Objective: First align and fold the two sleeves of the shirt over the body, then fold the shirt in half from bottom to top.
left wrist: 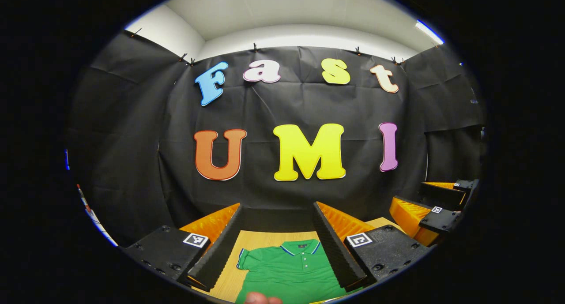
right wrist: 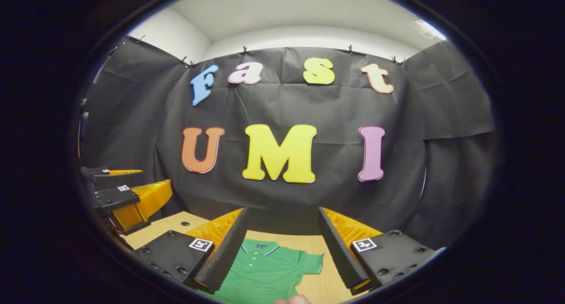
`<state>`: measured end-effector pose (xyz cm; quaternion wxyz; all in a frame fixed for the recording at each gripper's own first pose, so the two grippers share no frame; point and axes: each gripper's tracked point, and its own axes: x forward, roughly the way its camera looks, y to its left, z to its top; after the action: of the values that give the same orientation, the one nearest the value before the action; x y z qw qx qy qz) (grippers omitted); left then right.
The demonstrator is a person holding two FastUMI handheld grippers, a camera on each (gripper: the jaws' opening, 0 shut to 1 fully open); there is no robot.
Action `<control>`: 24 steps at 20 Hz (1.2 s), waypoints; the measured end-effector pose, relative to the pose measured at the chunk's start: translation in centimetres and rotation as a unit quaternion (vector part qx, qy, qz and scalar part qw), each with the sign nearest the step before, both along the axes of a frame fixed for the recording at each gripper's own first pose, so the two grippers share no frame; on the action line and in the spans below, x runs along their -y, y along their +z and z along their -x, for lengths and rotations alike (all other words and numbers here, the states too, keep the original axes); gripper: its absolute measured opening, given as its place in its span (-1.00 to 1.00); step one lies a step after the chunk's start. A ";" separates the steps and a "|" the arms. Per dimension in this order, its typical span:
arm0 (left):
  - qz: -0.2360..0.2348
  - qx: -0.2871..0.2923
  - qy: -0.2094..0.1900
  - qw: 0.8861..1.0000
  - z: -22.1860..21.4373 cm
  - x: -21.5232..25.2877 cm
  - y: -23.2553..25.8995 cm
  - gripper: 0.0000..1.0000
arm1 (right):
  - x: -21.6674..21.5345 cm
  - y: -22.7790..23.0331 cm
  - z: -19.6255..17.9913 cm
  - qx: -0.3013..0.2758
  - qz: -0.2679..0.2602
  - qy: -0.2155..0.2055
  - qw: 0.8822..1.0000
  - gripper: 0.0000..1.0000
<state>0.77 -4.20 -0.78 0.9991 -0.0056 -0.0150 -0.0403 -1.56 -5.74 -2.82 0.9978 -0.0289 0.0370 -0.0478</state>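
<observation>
Two grippers, left (left wrist: 277, 244) and right (right wrist: 282, 246), hang gaping and empty over the shirt (left wrist: 291, 268); soft, light knit, probably best pinched at each sleeve (right wrist: 311, 263) hem

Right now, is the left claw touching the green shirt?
Apart. In the left gripper view the left claw is open, raised toward the wall, and the green shirt lies flat on the table beyond it.

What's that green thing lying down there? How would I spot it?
Look below the black cloth wall to the wooden table. Flat on it lies a green polo shirt, collar toward the wall, short sleeves spread. Its bright green, the striped collar edge and small buttons set it apart from the table.
</observation>
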 end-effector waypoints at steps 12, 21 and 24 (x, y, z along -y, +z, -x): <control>0.013 -0.032 -0.001 0.999 -0.5 0.0 -2.5 0.95 | 2.9 -1.6 0.1 -0.017 0.001 -0.024 1.000 0.96; 0.015 -0.038 -0.015 0.999 -1.9 1.3 -4.0 0.96 | 3.9 -3.1 -0.8 -0.036 0.011 -0.022 0.999 0.96; 0.010 -0.042 -0.011 0.999 -2.0 1.7 -4.2 0.95 | 4.1 -4.4 -1.2 -0.055 0.000 -0.013 0.998 0.96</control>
<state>2.80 -5.88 -4.95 0.9982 -0.0174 0.0268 -0.0512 -0.40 -9.85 -7.18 0.9934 -0.0312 0.0927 -0.0596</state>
